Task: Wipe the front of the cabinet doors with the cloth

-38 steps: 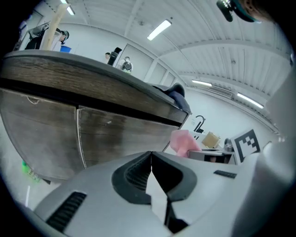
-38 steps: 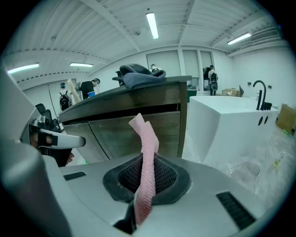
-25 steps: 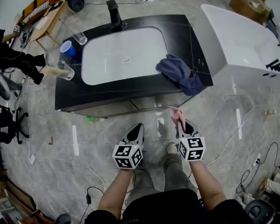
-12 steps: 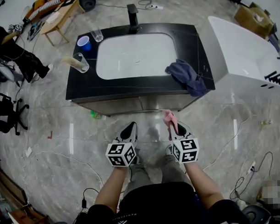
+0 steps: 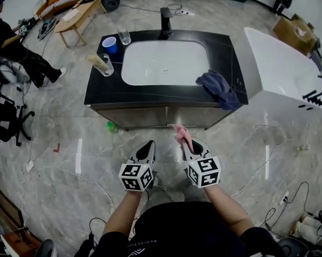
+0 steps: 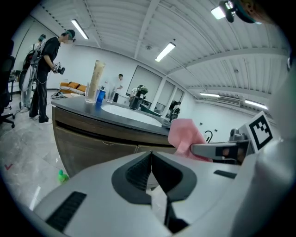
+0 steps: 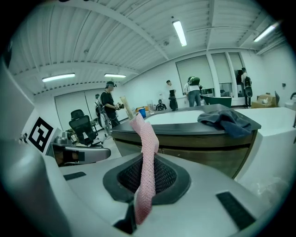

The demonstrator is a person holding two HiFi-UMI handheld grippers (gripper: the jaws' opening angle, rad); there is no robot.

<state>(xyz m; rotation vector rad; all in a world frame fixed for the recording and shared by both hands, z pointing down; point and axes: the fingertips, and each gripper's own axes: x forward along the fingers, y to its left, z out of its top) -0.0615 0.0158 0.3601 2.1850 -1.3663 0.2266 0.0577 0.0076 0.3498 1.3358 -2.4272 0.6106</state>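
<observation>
Right gripper view shows your right gripper (image 7: 147, 162) clamped on the pink cloth (image 7: 145, 139), which stands up from the jaws in a narrow strip and flops over at the top. Your left gripper (image 6: 150, 155), just beside it, has its jaws pressed together on nothing.

Over the last second you've drawn back a little from the vanity and carried both grippers leftward. The cloth now hangs ahead of the seam between the cabinet doors (image 5: 150, 116) rather than out by the right-hand door. It is near the fronts but, I judge, not yet touching, so no wiping has begun.

Straight ahead of the right gripper the door panels are bare and nothing blocks them. Down and ahead-left of the left gripper, a small green object (image 5: 111, 125) lies on the floor by the cabinet's foot. Farther ahead and above, a blue-grey towel (image 5: 217, 89) drapes over the countertop edge above the right-hand door, so keep the cloth below it. Beyond that, a blue cup (image 5: 109, 44) stands far-left of the sink (image 5: 164, 62).
</observation>
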